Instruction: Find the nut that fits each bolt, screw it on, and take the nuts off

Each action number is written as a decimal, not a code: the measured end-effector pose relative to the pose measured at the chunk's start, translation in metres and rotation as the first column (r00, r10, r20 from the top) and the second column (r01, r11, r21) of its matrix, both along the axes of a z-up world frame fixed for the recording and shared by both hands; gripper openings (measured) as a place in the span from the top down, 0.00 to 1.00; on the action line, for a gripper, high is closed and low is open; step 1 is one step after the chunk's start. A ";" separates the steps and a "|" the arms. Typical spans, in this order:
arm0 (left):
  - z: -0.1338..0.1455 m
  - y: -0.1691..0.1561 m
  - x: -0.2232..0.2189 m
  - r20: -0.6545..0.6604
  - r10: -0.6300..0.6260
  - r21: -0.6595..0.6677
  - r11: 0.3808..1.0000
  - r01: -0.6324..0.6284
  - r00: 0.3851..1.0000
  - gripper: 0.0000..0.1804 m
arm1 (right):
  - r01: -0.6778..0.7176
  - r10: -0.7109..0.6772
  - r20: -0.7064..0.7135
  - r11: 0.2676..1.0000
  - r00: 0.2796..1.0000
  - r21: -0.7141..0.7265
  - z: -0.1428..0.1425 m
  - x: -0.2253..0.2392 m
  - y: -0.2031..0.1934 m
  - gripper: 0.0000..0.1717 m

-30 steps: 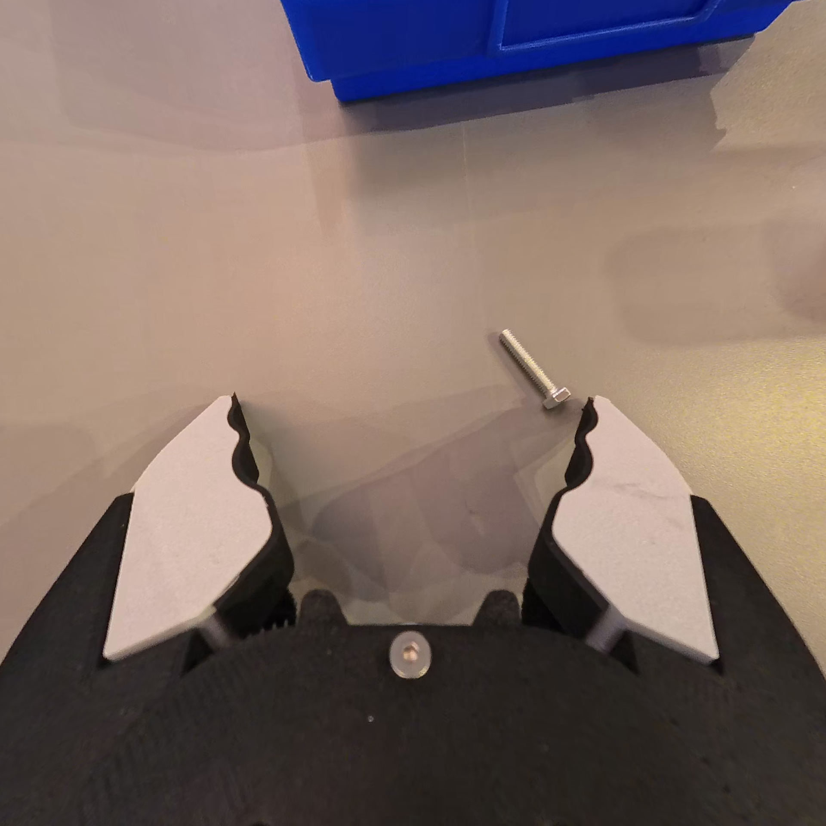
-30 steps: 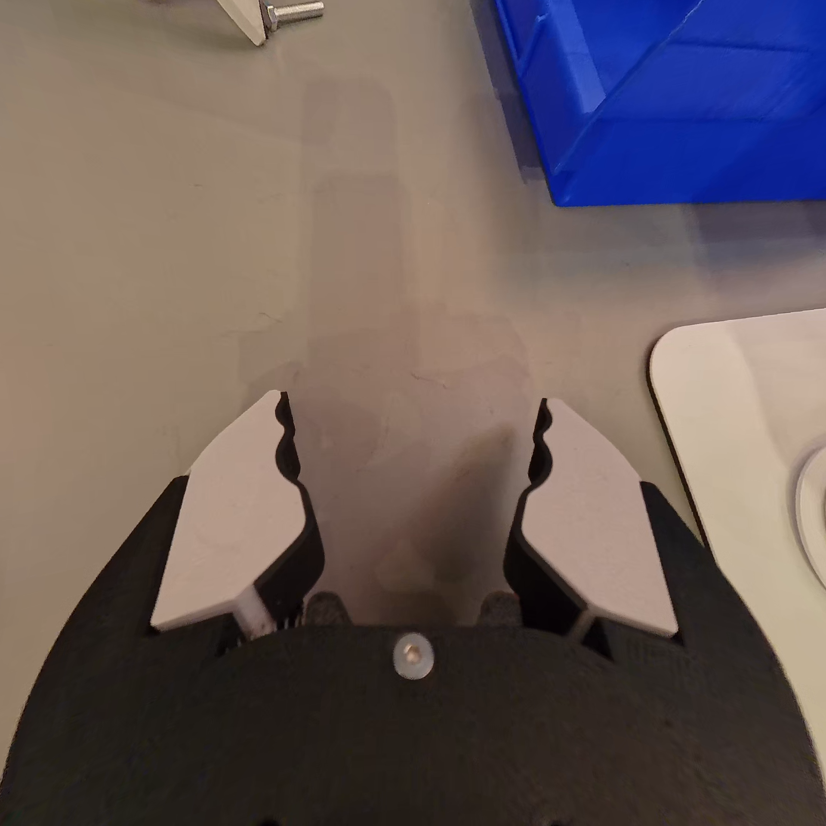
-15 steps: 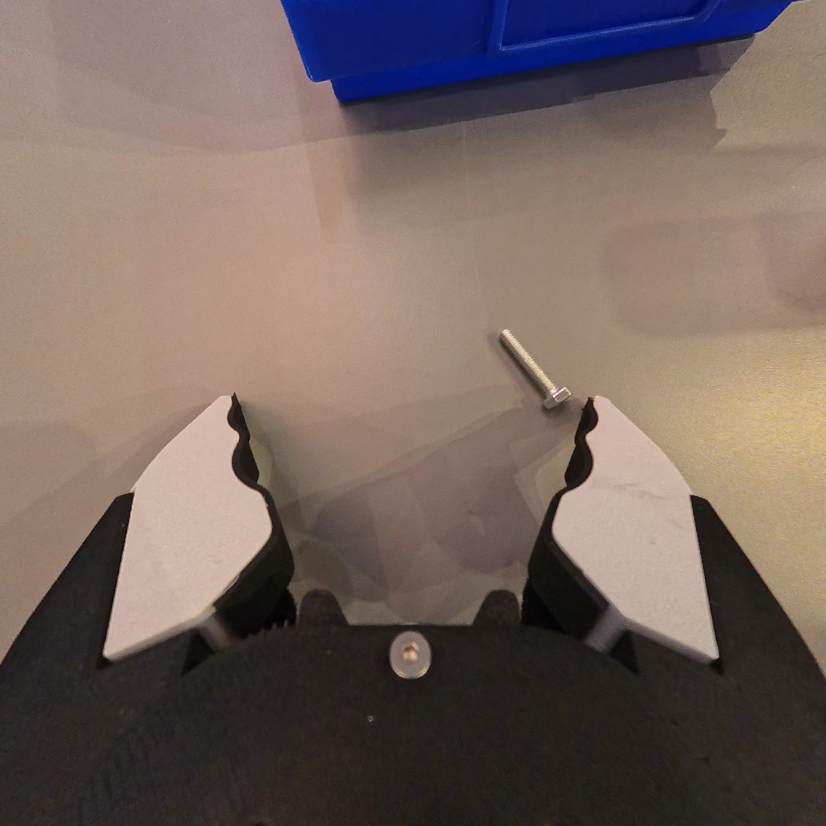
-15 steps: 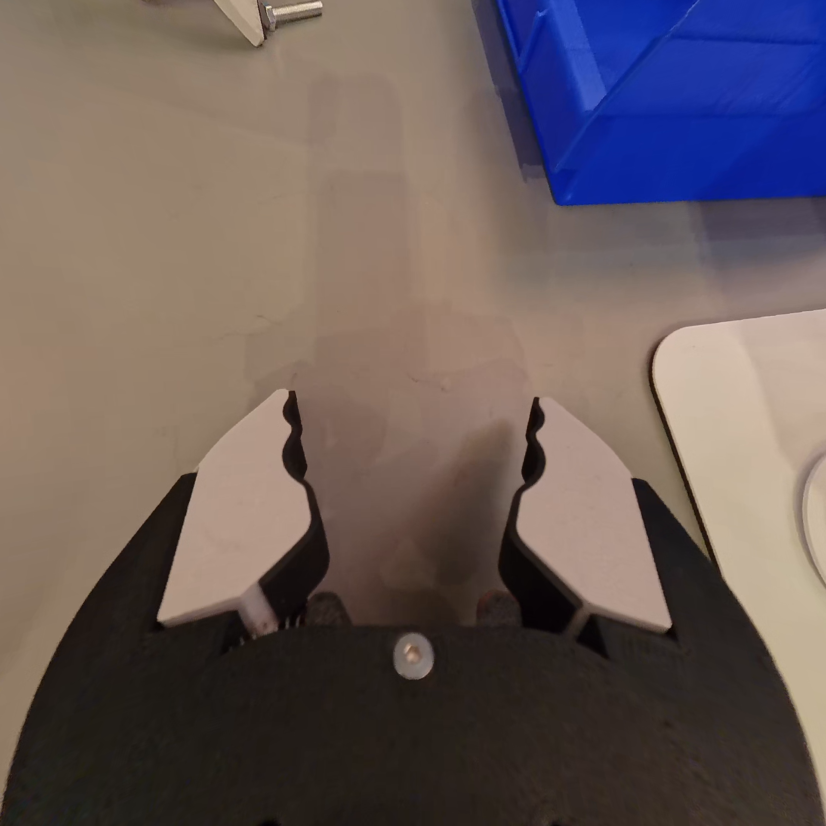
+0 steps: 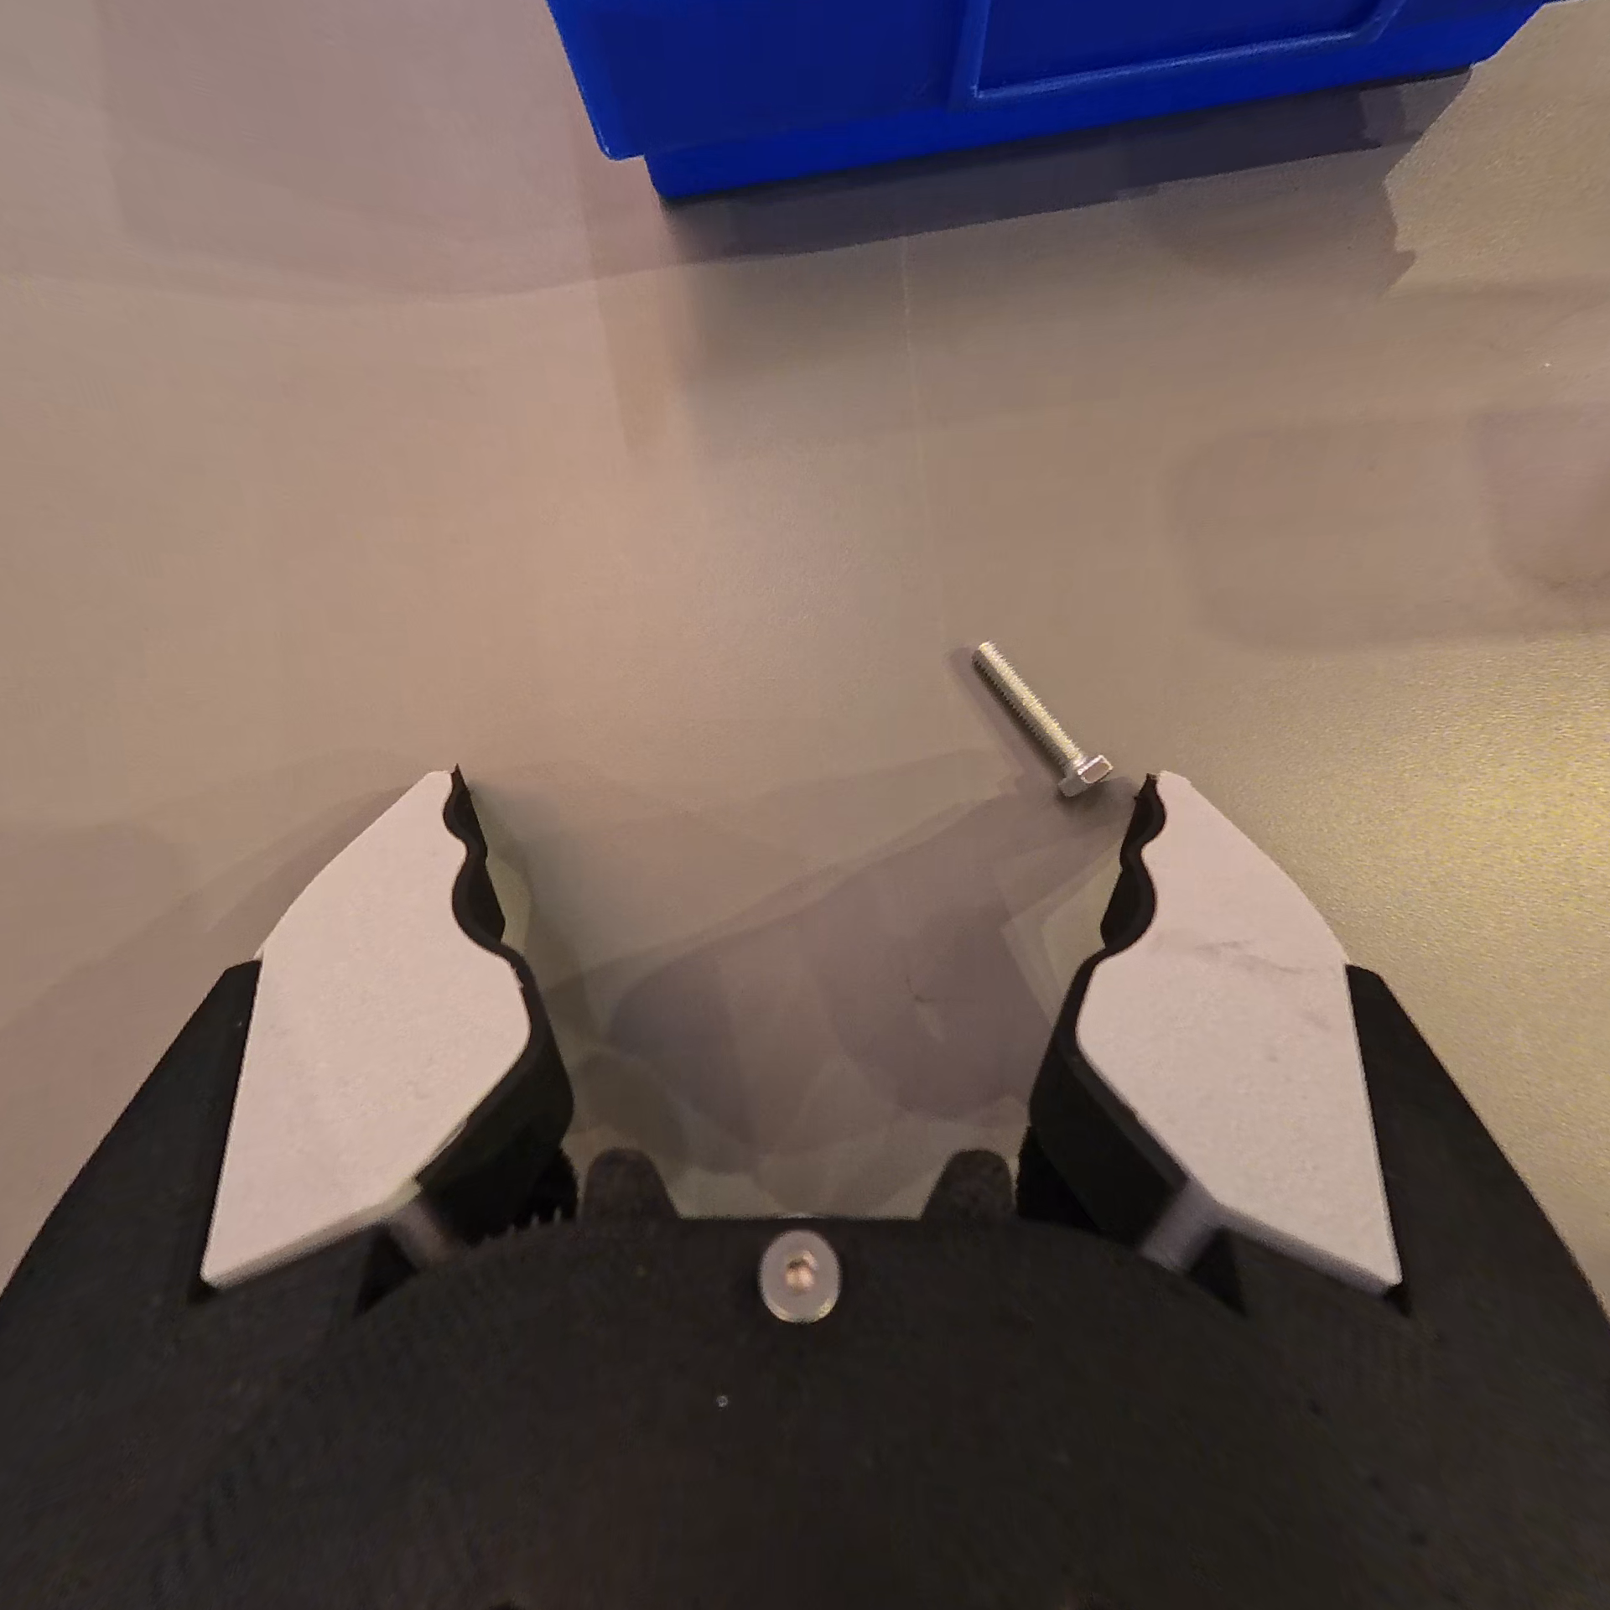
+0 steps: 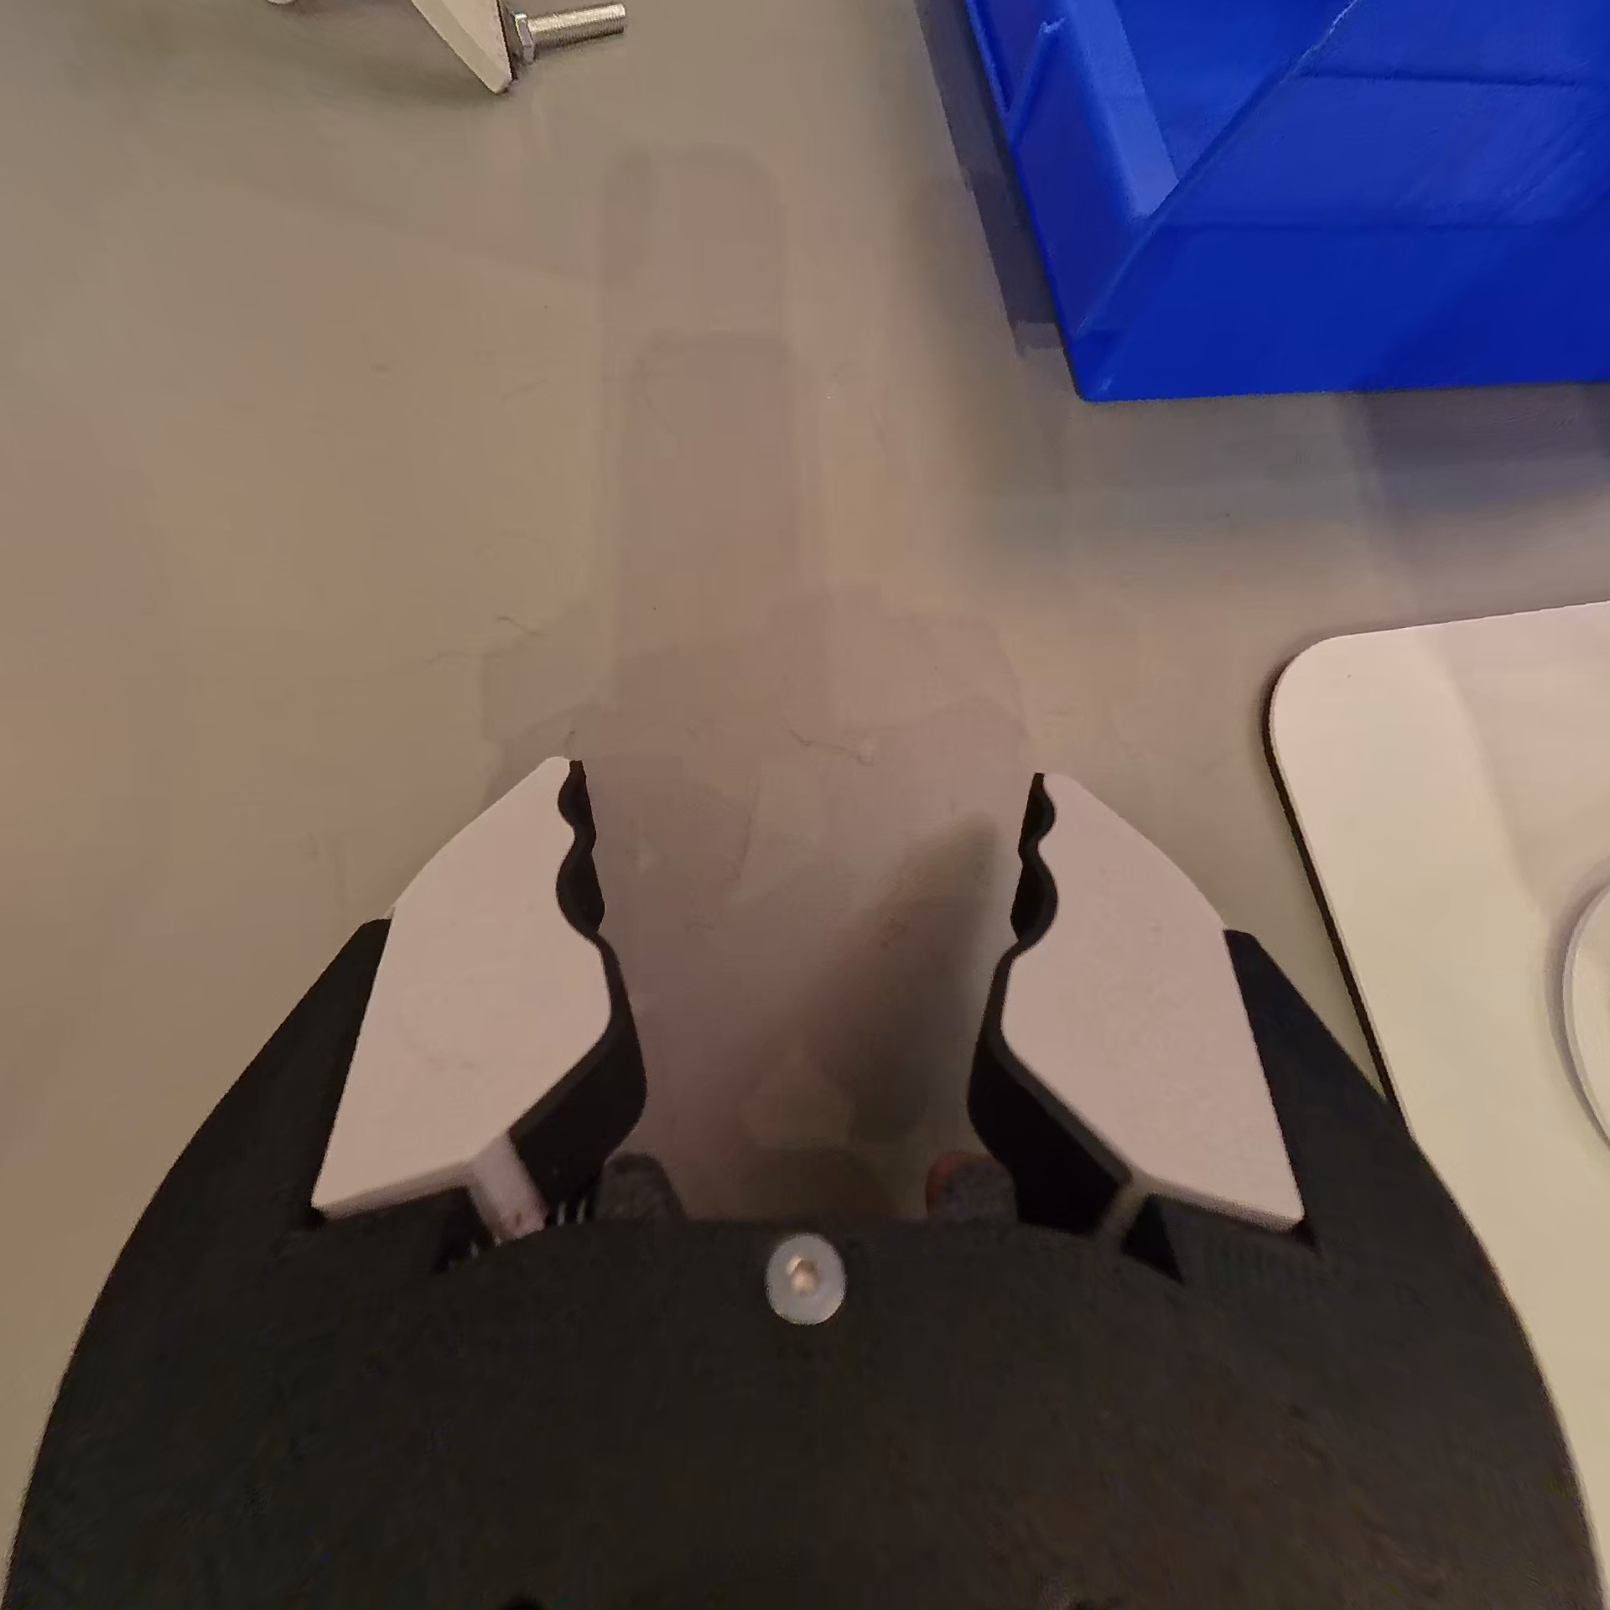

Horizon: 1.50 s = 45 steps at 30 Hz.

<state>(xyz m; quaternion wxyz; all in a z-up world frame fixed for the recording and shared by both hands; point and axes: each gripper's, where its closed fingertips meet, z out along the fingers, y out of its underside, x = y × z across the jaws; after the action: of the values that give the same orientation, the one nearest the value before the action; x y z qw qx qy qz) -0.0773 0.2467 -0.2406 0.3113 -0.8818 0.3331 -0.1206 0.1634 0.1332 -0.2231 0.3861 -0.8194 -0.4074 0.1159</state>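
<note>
Silver hex-head bolt (image 5: 1042, 720) lies flat on the grey desk (image 5: 436, 523), head just beside the left tool's (image 5: 801, 780) right fingertip, not between the jaws. Left tool gapes wide with nothing in it; right tool (image 6: 806, 771) is less wide, also bare. Blue plastic bin (image 5: 958, 78) sits farther back, white rounded board (image 6: 1437, 828) at right.

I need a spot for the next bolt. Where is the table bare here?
Bare grey table lies left of the small silver bolt, short of the blue plastic bin. Also between the bin and the right gripper. It is tighter by the white board and beside the left gripper.
</note>
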 end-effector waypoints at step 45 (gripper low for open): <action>0.000 0.000 0.000 0.000 0.000 0.000 1.000 0.000 1.000 0.26 | 0.056 -0.058 0.020 0.994 0.998 0.095 0.008 0.007 -0.020 0.45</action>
<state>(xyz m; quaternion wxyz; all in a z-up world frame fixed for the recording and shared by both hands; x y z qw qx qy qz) -0.0775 0.2469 -0.2406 0.3114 -0.8817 0.3332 -0.1206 0.1704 0.1129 -0.2152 0.4227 -0.8128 -0.3935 0.0761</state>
